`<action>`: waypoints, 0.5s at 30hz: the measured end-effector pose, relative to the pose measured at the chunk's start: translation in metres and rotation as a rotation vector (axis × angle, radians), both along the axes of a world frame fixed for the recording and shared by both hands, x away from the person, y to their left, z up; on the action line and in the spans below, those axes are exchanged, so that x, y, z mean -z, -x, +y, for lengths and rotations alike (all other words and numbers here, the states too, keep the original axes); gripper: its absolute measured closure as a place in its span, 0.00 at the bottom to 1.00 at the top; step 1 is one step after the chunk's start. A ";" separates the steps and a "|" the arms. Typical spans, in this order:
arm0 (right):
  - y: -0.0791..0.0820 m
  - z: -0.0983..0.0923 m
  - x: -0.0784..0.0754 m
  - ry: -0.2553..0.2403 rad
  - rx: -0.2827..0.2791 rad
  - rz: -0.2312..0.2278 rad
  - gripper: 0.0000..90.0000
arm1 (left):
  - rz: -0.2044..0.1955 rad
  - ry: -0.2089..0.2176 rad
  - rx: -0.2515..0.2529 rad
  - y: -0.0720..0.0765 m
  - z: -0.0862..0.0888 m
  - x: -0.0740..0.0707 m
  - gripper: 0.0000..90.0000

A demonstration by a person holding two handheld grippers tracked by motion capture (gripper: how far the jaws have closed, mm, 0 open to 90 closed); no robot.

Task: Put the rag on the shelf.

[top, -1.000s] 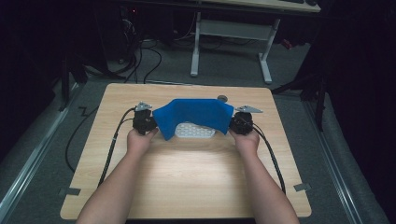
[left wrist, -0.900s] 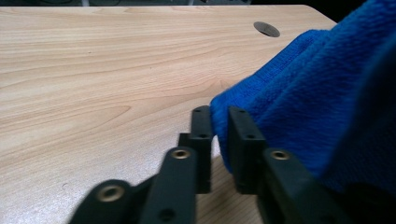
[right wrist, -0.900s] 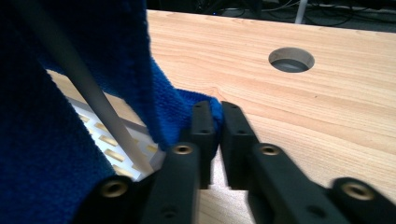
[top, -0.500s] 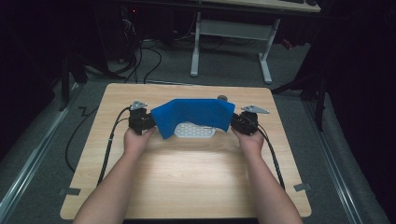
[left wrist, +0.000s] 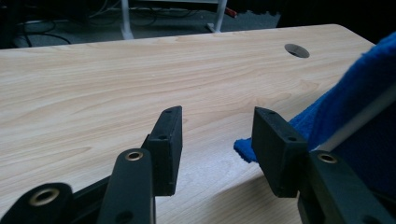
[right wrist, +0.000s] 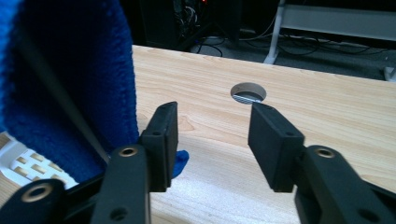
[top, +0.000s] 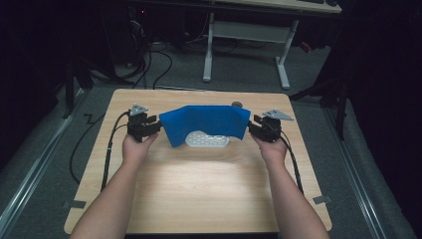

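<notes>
A blue towel (top: 206, 124) hangs draped over a white slotted rack (top: 208, 140) at the middle of the wooden table (top: 199, 199). My left gripper (top: 155, 127) is at the towel's left end and my right gripper (top: 252, 128) at its right end. Both sets of jaws have just been opening and stand apart with nothing between them. In the left gripper view, the towel (left wrist: 355, 107) lies just right of my gripper (left wrist: 217, 126), with a corner by the right jaw. In the right gripper view, the towel (right wrist: 70, 84) hangs left of my gripper (right wrist: 212, 121), above the rack (right wrist: 28, 165).
A round cable hole (top: 237, 104) sits in the table behind the towel. A white desk frame (top: 209, 50) and floor cables (top: 149, 59) lie beyond the far edge. Each gripper's cable (top: 110, 149) trails back along the table's sides.
Both grippers were shut on the towel's ends; now both jaws stand apart and the towel is let go. Both hands have drawn slightly outward and up from it.
</notes>
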State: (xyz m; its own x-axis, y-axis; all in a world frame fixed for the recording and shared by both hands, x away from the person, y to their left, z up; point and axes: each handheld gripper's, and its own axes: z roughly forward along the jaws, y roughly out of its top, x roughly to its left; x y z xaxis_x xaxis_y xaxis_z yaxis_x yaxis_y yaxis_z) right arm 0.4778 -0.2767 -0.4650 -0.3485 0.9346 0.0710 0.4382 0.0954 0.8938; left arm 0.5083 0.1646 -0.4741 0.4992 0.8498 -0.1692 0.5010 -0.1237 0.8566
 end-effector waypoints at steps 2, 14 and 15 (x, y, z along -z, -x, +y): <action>0.001 -0.001 -0.001 0.003 0.005 0.005 0.55 | -0.003 -0.003 -0.006 0.001 0.003 -0.001 0.59; 0.012 -0.004 -0.009 0.047 -0.006 0.013 0.40 | -0.012 -0.026 -0.035 0.014 0.016 0.001 0.52; 0.013 -0.003 -0.010 0.049 -0.004 0.015 0.40 | -0.011 -0.023 -0.034 0.016 0.018 0.001 0.51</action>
